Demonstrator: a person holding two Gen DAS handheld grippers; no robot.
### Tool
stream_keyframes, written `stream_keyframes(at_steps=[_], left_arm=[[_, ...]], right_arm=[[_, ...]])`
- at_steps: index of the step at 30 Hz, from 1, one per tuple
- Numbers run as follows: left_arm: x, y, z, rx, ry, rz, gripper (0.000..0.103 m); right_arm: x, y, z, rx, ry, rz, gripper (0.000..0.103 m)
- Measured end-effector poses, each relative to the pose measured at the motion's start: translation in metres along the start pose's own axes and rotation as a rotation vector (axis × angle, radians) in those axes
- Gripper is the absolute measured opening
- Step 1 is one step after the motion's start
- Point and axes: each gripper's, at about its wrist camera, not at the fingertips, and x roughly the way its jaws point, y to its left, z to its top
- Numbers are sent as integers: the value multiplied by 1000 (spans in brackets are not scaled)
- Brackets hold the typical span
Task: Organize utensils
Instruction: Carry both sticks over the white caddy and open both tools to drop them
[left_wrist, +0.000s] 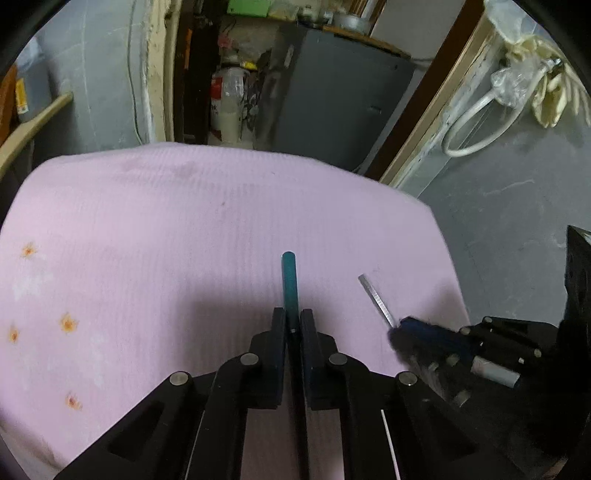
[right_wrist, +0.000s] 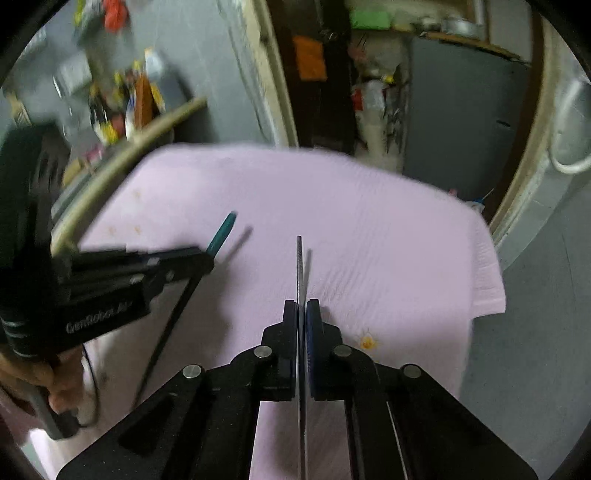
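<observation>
Both grippers are clenching stiff, light utensils: left gripper a teal handle, right gripper a thin metal blade (slippery, pointing twelve o'clock).

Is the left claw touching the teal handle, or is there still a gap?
Touching. In the left wrist view, the left claw has both fingers closed against the teal handle, with no gap visible on either side.

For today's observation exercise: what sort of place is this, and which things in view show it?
Probably a home storeroom or utility corner: a cluttered shelf of bottles and packets, a grey metal cabinet, and a table under a pink cloth.
</observation>
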Motion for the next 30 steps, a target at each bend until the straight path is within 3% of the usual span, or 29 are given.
stream_keyframes(at_steps=[4,9,18,30], left_arm=[[-36,1,-18,-22,-85,-48,7],[-81,-6,-39,26,-176,-45,7],[-143,-10,-71,79,-278,-65,7],[-192,-8,-107,134,-329,-79,7]], right_arm=[[-40,10,-12,5,-104,9,4],[-78,27,-28,-17,-183,-17,4],[-135,57,-54,-11,-316,-77,3],[-175,73,-99,58,-421,-124,3]])
